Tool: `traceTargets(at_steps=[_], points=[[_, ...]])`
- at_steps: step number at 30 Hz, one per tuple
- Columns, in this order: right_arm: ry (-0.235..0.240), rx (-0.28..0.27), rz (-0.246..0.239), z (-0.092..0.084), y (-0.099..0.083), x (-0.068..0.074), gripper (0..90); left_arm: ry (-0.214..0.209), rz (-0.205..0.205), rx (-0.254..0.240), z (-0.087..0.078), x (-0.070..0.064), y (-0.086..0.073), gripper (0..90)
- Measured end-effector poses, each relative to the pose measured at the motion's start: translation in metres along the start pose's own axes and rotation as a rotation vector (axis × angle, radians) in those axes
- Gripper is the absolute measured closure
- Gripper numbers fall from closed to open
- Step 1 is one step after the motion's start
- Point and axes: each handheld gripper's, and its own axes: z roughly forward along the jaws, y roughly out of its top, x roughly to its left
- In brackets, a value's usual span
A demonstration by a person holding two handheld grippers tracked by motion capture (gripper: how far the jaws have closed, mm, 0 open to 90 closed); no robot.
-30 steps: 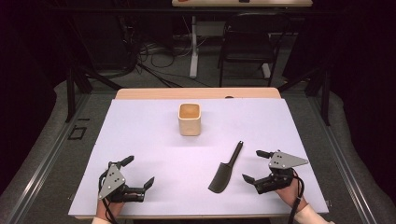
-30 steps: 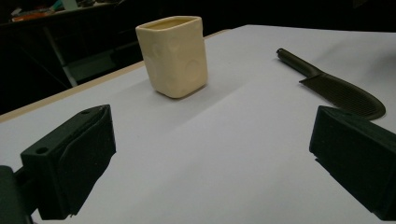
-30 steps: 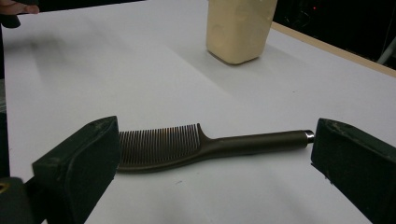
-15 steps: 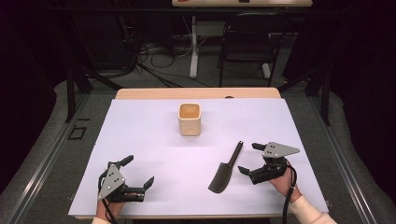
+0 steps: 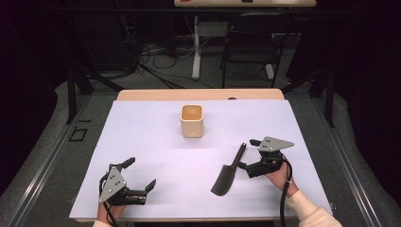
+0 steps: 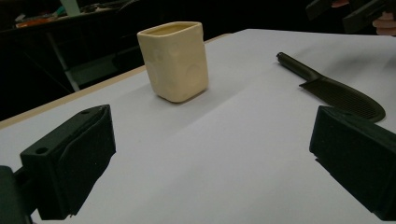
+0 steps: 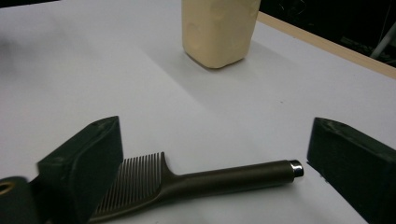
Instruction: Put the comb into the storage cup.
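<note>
Dark grey plastic, a comb is lying flat on the white-covered counter at about five o'clock from the cream cup, its handle pointing toward one o'clock. The right tongs are sitting just beside that handle at its three o'clock side, released — in the right gripper view the comb is lying between the two wide-spread jaws, and neither pad is touching it. Those jaws have just been closing a little, with the handle between them but not yet pressed. The left tongs are resting near the counter's front edge at about seven o'clock from the cup — also released, with nothing between the jaws. In the left gripper view the cup is standing upright, well apart from the comb.
</note>
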Motion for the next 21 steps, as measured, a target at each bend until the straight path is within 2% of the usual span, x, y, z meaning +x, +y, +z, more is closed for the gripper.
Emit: traceTargets(at_steps=[5,6,7,8,9,11,12,13,14,15,17,19,21], points=[[-0.021,-0.014,0.024,0.009,0.003,-0.011,12.6,-0.001,-0.003,-0.005,0.000,0.001,0.000,0.4],[-0.024,-0.013,0.025,0.011,0.003,-0.013,14.8,0.000,-0.006,-0.003,0.000,0.001,0.000,0.4],[-0.042,-0.011,0.023,0.015,0.004,-0.016,22.5,0.002,-0.011,-0.007,0.000,0.001,0.000,0.4],[-0.042,-0.011,0.023,0.015,0.004,-0.016,22.5,0.002,-0.011,-0.008,0.000,0.001,0.000,0.4],[-0.062,-0.004,0.023,0.019,0.004,-0.020,32.7,-0.003,-0.005,-0.001,0.001,0.001,0.000,0.4],[-0.065,0.011,0.028,0.023,0.004,-0.024,42.6,-0.004,-0.004,0.001,0.001,0.001,0.000,0.4],[-0.065,0.011,0.028,0.023,0.004,-0.024,42.6,-0.002,-0.005,0.002,0.001,0.001,0.000,0.4],[-0.074,0.025,0.021,0.027,0.004,-0.027,56.4,0.000,-0.012,-0.004,0.000,0.001,0.000,0.4],[-0.074,0.025,0.021,0.027,0.004,-0.027,56.4,0.000,-0.011,-0.006,0.000,0.001,0.000,0.4],[-0.074,0.045,0.011,0.030,0.005,-0.030,69.6,-0.004,-0.005,0.001,0.001,0.001,0.000,0.4],[-0.078,0.052,0.001,0.032,0.005,-0.031,72.7,-0.004,-0.003,0.002,0.001,0.001,-0.001,0.4],[-0.113,0.092,-0.021,0.038,0.005,-0.033,85.2,-0.001,-0.010,-0.004,0.001,0.001,0.000,0.5],[-0.126,0.106,-0.029,0.040,0.005,-0.034,87.4,-0.003,-0.005,0.000,0.001,0.001,0.000,0.6]])
